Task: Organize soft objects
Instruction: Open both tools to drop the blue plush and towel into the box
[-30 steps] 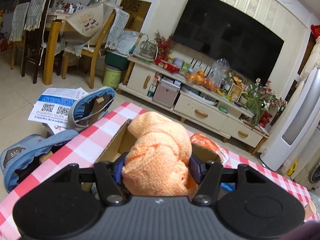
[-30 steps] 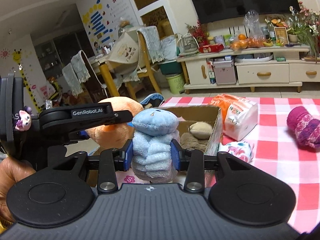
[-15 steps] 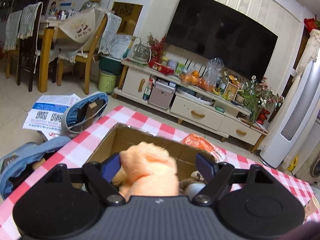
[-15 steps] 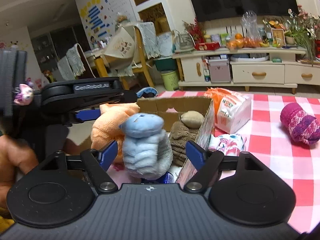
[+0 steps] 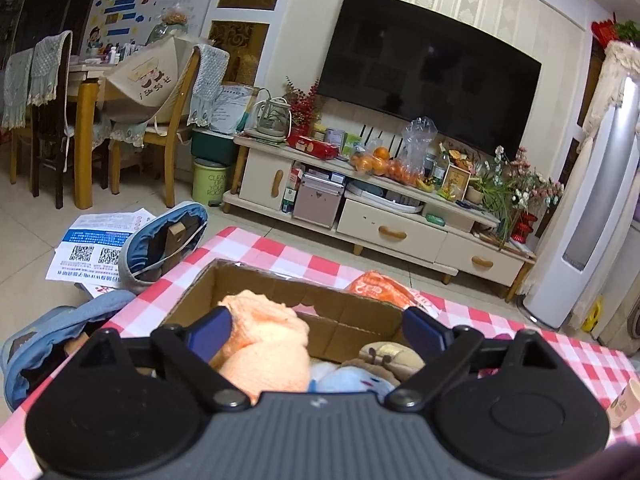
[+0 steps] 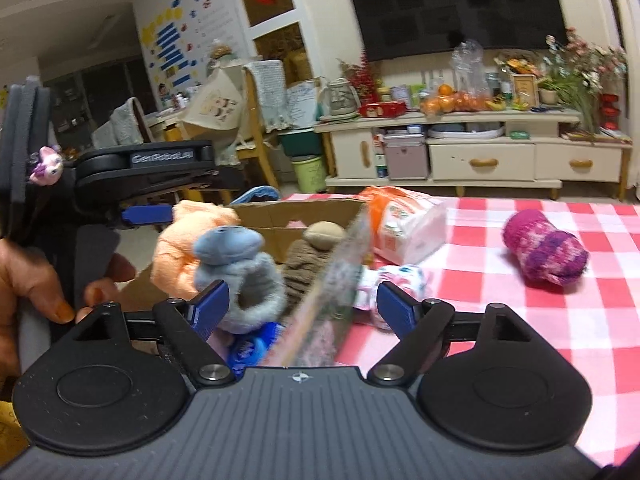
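A cardboard box [image 5: 304, 285] stands on the red-checked table [image 5: 256, 248]. My left gripper [image 5: 318, 334] hangs over it, jaws opening. A rolled orange cloth [image 5: 264, 340] rests in the box against the left pad, free of the right one. My right gripper [image 6: 302, 306] is also opening, astride the box's near wall [image 6: 340, 272]. A light blue plush [image 6: 236, 256] sits loose by its left pad, beside the orange cloth [image 6: 180, 248]. Brown and beige soft toys [image 6: 316, 248] lie deeper in the box. One of the left gripper's fingers [image 6: 146, 214] reaches in from the left.
On the table right of the box lie an orange-and-white tissue pack [image 6: 404, 228], a floral roll [image 6: 400, 280] and a magenta knitted roll [image 6: 544, 250]. A person's hand [image 6: 36, 280] holds the left tool. Blue bags [image 5: 160, 240] and papers lie on the floor.
Both grippers went from shut to wide open. The orange cloth and the blue plush dropped out of their grips into the box. Both grippers drew back a little.
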`<state>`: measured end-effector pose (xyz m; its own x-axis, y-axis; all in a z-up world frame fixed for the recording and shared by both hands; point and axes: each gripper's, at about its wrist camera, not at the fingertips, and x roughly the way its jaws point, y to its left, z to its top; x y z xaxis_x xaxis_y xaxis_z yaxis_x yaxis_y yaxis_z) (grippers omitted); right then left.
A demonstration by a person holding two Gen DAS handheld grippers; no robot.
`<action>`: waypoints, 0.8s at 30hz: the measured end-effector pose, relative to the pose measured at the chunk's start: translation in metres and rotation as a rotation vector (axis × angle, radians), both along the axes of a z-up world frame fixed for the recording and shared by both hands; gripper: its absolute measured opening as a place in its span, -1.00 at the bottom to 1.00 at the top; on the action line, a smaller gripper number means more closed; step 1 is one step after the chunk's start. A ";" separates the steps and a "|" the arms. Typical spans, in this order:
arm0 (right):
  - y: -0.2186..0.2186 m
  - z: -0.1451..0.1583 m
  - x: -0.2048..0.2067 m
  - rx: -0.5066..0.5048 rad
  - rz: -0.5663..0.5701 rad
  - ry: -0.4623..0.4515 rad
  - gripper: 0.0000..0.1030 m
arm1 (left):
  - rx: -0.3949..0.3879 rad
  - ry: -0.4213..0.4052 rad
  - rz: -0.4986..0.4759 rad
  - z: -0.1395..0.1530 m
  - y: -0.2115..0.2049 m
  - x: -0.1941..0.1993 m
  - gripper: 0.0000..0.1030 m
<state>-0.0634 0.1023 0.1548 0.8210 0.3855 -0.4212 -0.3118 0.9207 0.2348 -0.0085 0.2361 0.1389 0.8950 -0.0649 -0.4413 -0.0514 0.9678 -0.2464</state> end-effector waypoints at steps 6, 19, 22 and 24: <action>-0.017 -0.006 0.000 0.013 -0.056 0.008 0.97 | 0.038 0.003 -0.022 0.001 -0.017 -0.001 0.89; -0.052 -0.019 -0.007 0.030 -0.143 0.005 0.98 | 0.126 -0.002 -0.116 0.000 -0.067 -0.009 0.93; -0.060 -0.022 -0.008 0.022 -0.164 0.002 0.98 | 0.147 -0.002 -0.135 -0.002 -0.079 -0.010 0.93; -0.067 -0.024 -0.009 0.022 -0.180 -0.002 0.98 | 0.158 -0.003 -0.146 -0.002 -0.087 -0.010 0.94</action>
